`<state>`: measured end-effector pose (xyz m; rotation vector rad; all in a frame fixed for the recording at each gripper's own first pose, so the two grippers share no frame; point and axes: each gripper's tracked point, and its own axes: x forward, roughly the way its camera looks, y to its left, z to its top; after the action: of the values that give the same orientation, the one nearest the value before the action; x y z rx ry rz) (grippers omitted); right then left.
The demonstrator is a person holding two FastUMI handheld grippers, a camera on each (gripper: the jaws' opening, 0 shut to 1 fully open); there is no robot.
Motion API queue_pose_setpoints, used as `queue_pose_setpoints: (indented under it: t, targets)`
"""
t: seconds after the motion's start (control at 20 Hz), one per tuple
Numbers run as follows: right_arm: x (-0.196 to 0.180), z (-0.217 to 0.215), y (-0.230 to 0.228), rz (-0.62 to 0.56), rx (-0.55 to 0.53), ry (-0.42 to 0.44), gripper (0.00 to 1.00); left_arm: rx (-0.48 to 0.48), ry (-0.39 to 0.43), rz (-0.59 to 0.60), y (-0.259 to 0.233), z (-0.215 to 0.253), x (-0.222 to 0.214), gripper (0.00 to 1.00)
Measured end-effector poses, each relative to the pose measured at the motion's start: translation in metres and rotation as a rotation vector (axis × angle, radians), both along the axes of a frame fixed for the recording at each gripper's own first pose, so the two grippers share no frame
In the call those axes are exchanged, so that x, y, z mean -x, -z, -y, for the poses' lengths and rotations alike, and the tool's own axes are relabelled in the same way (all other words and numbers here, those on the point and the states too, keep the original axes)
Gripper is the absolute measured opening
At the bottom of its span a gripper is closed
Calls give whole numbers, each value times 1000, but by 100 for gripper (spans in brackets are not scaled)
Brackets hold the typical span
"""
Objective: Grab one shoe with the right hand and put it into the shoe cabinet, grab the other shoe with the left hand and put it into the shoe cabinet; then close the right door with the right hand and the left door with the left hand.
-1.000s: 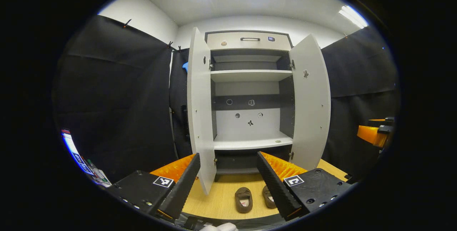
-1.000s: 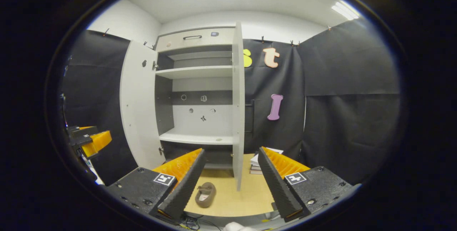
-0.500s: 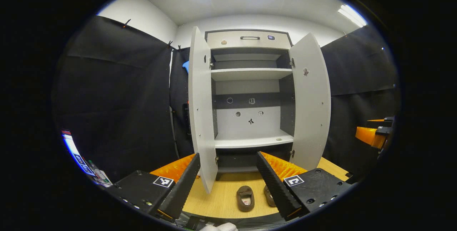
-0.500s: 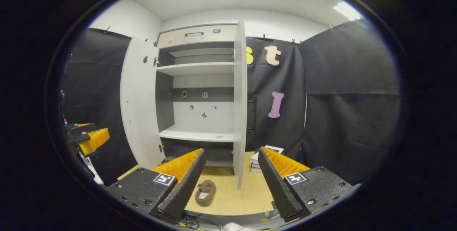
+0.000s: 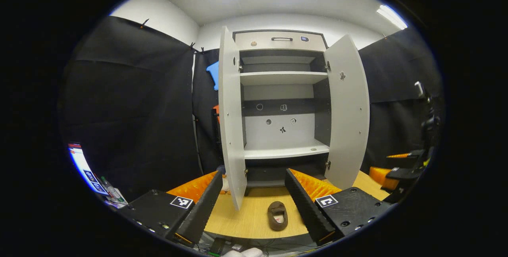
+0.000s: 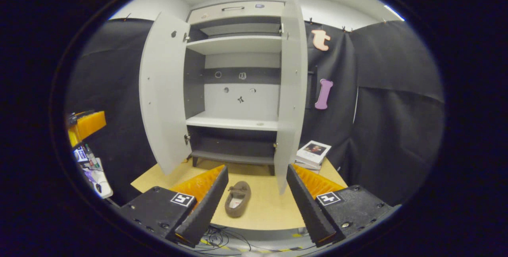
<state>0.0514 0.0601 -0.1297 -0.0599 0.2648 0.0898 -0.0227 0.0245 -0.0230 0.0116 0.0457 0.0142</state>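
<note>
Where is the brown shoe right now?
In the right gripper view the shoe lies on the wooden floor board in front of the open cabinet, between the two doors, just ahead of the right gripper.

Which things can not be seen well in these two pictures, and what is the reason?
- Second shoe: the left gripper view shows one shoe; a neighbour may hide behind the left gripper finger.
- Small marks on the cabinet back panel: too small, both views.
- Books: partly behind the right door, right gripper view.

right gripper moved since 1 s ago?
Yes. In the right gripper view the shoe cabinet looms larger and higher, and the shoe lies between the open right gripper fingers: it has moved forward and tipped down.
</note>
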Motion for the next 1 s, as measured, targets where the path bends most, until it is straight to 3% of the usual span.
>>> queue_pose_setpoints:
  t: [0.5, 0.75, 1.0]
  targets:
    - [-74, -70, 171, -305, 9, -122, 97, -15, -73, -46, 10, -9, -2, 96]
    - [-116, -83, 244, -422, -12, -115, 94, -26, -106, -66, 15, -10, -3, 96]
    - [-155, -83, 288, -484, -26, -92, 91, -25, -146, -88, 20, -11, -16, 96]
